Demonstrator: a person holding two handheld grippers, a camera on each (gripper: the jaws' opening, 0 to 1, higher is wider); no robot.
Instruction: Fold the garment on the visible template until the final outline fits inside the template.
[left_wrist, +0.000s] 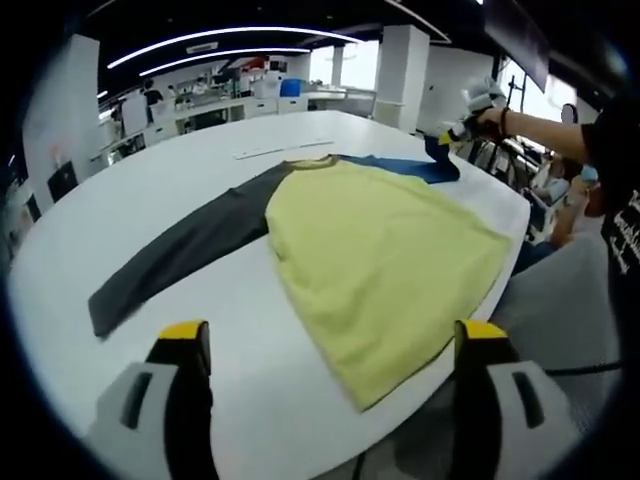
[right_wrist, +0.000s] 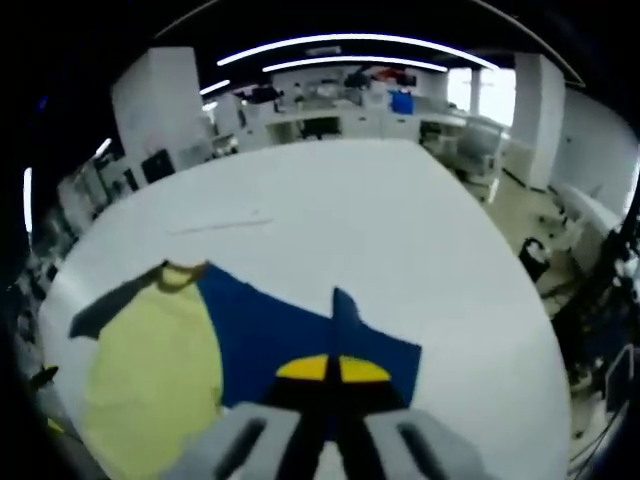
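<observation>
Your pale yellow long-sleeved shirt with one dark grey sleeve and one blue sleeve (left_wrist: 385, 255) is lying flat on the large white round-edged table (left_wrist: 170, 190), its body running toward the table's near edge and the grey sleeve stretching out to the left in the left gripper view. Your left gripper (left_wrist: 330, 345) is hovering released, its yellow-tipped jaws standing wide apart above the tabletop near the hem, touching nothing. Your right gripper (right_wrist: 333, 368) is clenching the blue sleeve (right_wrist: 290, 335), its yellow tips pressed together on a raised fold of the cloth; in the left gripper view it is showing at the far side, held in your hand (left_wrist: 492, 115)
</observation>
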